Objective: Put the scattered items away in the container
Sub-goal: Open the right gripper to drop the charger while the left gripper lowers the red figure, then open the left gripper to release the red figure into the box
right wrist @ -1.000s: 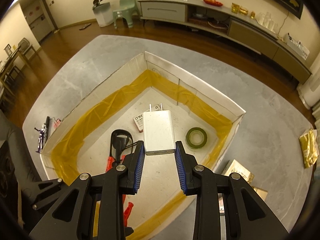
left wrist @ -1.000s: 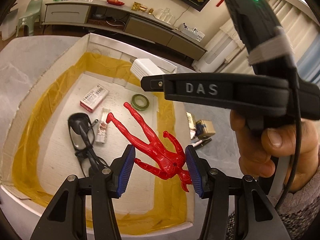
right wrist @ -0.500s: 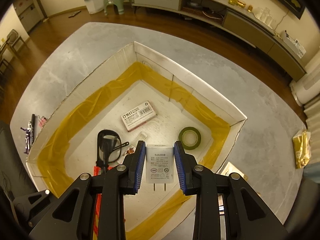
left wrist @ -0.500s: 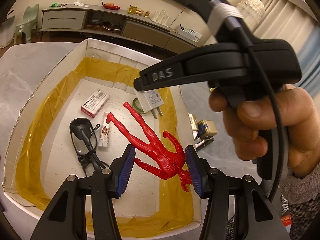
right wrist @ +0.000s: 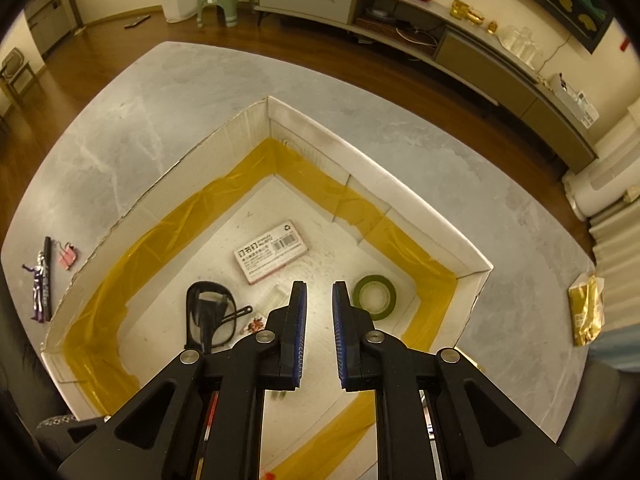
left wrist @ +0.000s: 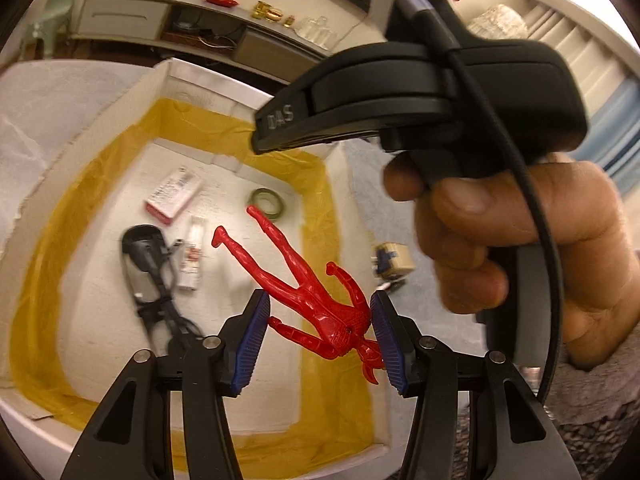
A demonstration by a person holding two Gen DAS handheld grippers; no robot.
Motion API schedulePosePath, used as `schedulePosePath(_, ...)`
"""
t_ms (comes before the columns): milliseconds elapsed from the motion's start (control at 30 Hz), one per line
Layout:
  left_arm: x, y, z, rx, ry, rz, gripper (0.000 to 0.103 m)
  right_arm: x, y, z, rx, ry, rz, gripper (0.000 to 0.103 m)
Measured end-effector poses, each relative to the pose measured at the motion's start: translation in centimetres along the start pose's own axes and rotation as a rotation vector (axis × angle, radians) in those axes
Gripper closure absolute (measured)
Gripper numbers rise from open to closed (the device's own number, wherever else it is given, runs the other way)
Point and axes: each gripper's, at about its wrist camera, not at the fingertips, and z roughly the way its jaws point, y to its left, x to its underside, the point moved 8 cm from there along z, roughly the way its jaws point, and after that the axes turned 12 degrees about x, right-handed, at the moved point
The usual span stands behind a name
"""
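Red plastic, a toy figure [left wrist: 316,300], sits clamped across its torso between the blue-padded jaws of the left gripper [left wrist: 320,336], hanging head-down over the near right part of the cardboard box [right wrist: 400,184], presumably so it will fall inside the wall when let go. The box, lined with yellow tape, stands on the grey tabletop [right wrist: 168,92] and is the landmark here. On its floor lie a small printed carton [right wrist: 272,252], a green tape roll [right wrist: 374,297], black glasses [right wrist: 210,316] and a slim packet [left wrist: 192,256].

The right gripper [right wrist: 319,332] is held above the box with its jaws slightly apart and nothing between them; a person's hand [left wrist: 520,240] grips its handle.

Outside the box, a purple figure [right wrist: 38,292] and a pink clip [right wrist: 66,258] wait by its left wall, a gold packet [right wrist: 586,308] lies well off to its right, and a small wrapped box [left wrist: 392,260] sits just beyond the right wall. These look like the remaining pickups.
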Motion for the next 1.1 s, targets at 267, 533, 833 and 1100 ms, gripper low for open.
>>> schedulePosePath(267, 0.3, 1.4, -1.2, -0.004, -0.015, -0.054, 0.038, 0.6, -0.7, -0.5, 0.004, 0.006, 0.038, 0.088)
schedulePosePath(533, 1.0, 2.4, -4.6, -0.081, -0.118, -0.028, 0.038, 2.3, 0.3, -1.7, -0.020, 0.014, 0.027, 0.076)
schedulePosePath(833, 0.1, 4.4, -9.4, -0.136, -0.285, -0.059, 0.038, 4.0, 0.7, -2.5, -0.052, 0.030, 0.057, 0.064)
schedulePosePath(1100, 0.3, 5.4, -11.0, -0.142, -0.301, -0.076, 0.038, 4.6, 0.3, -4.3, -0.120, 0.009, 0.161, 0.060)
